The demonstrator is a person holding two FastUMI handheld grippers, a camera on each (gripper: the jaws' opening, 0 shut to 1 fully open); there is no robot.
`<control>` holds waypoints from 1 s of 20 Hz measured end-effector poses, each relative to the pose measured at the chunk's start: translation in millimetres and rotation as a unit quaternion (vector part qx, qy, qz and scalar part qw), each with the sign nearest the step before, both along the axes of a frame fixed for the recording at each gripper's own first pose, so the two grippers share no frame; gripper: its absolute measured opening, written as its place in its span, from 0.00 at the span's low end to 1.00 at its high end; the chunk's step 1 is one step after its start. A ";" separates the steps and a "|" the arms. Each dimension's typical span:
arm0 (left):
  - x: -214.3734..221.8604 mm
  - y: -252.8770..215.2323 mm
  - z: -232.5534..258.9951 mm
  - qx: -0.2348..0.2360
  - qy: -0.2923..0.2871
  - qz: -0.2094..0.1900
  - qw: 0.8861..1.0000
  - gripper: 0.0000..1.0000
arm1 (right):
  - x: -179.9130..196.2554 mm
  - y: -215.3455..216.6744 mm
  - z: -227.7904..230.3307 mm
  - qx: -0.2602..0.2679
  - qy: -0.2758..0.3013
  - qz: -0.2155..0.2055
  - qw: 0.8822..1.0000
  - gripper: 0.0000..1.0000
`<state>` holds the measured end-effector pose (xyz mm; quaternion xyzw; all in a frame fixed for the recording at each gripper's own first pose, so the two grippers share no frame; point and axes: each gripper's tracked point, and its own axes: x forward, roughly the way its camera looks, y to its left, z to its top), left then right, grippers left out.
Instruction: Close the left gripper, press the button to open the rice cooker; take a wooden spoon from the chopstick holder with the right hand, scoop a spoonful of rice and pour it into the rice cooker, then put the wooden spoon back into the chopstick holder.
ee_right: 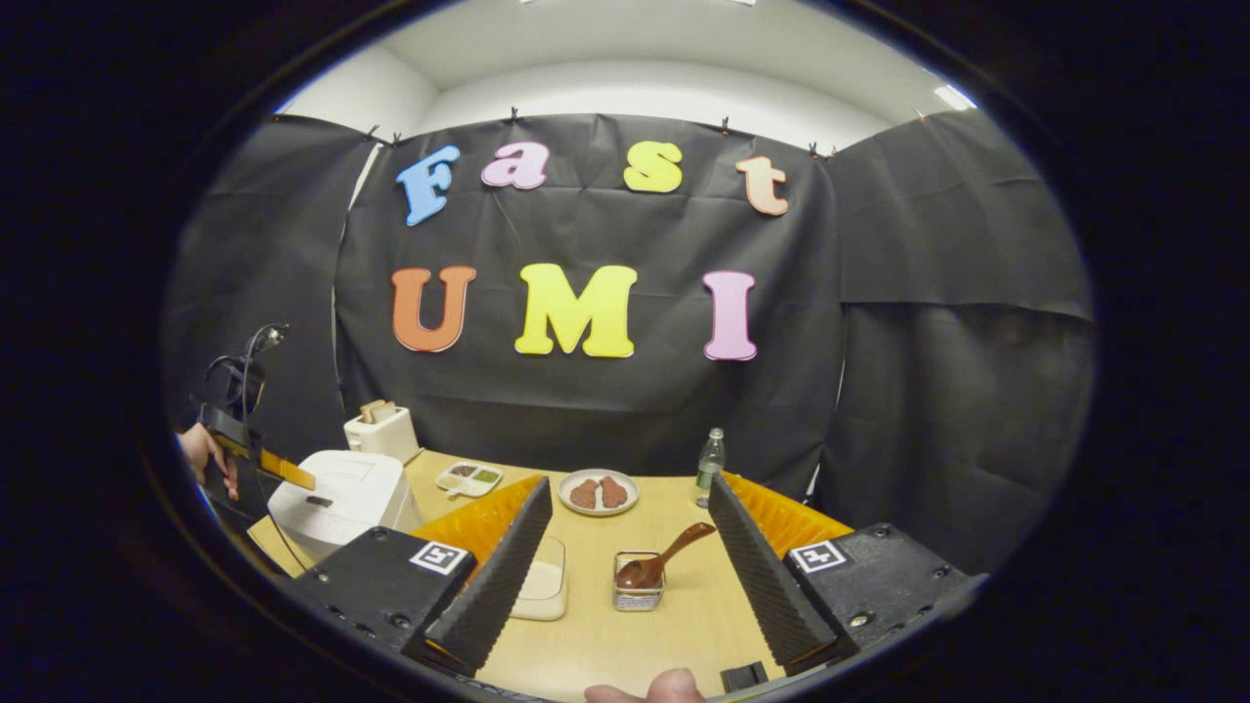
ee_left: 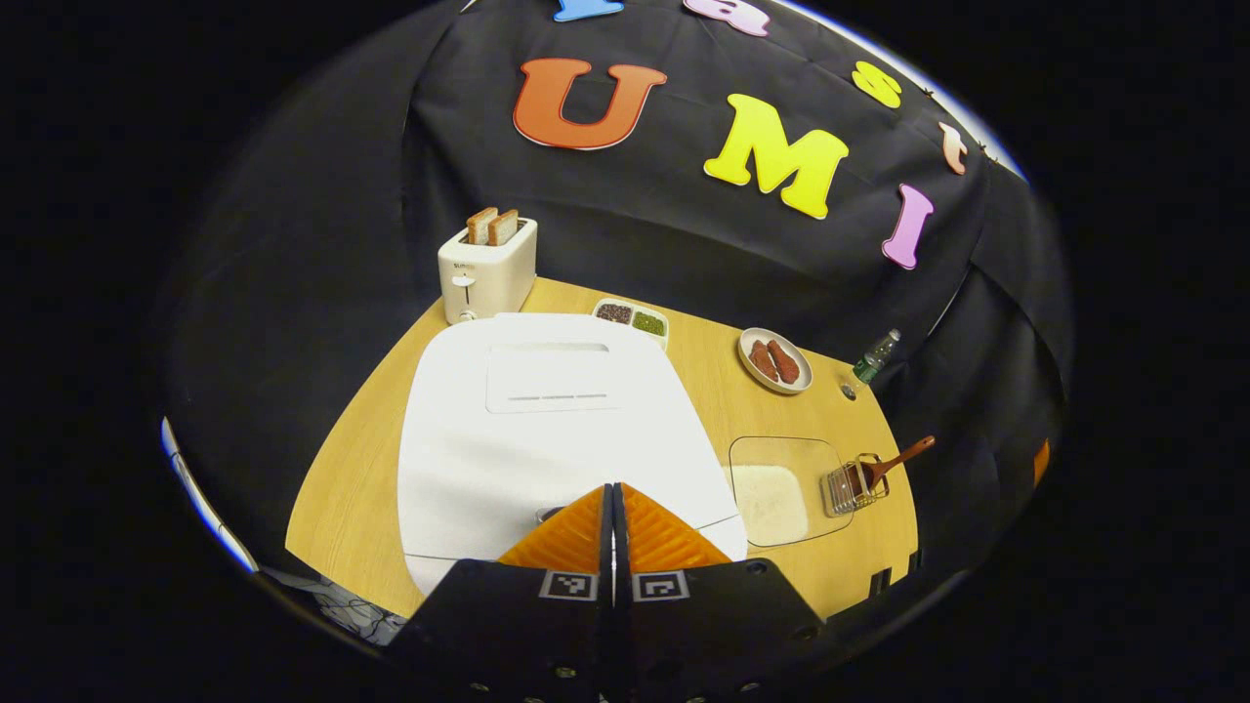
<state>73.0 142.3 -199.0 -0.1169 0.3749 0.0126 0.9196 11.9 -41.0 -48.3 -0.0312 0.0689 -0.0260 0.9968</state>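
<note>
The white rice cooker (ee_left: 547, 430) has its lid down. My left gripper (ee_left: 613, 488) is shut with nothing in it, its tips just above the cooker's front edge, beside the small grey button (ee_left: 549, 513). In the right gripper view the left gripper (ee_right: 308, 481), held by a hand (ee_right: 200, 451), hovers over the rice cooker (ee_right: 342, 503). My right gripper (ee_right: 630, 483) stands open over the table with nothing between its fingers. Ahead of it a wooden spoon (ee_right: 674, 552) leans in the wire chopstick holder (ee_right: 638, 584). A clear container of rice (ee_right: 542, 586) sits left of the holder.
A toaster (ee_left: 485, 268) with bread stands behind the cooker. A divided dish of beans (ee_left: 633, 317), a plate of meat (ee_left: 774, 361) and a water bottle (ee_left: 876, 356) line the table's far side. The rice container (ee_left: 786, 488) and the holder (ee_left: 854, 485) sit right of the cooker.
</note>
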 end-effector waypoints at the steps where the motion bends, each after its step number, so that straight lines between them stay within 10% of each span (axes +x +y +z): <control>1: 2.8 2.5 -2.9 0.000 0.004 0.006 1.000 0.00 | 0.2 -0.7 0.5 -0.001 0.000 0.000 1.000 1.00; 13: -3.9 2.0 -32.9 -0.042 0.064 0.034 0.996 0.00 | 11.6 0.3 -16.3 0.016 0.023 -0.007 1.000 1.00; 20: 5.6 5.3 1.6 -0.017 -0.004 0.046 0.999 0.01 | 12.2 -7.6 -3.9 0.020 0.012 -0.020 1.000 1.00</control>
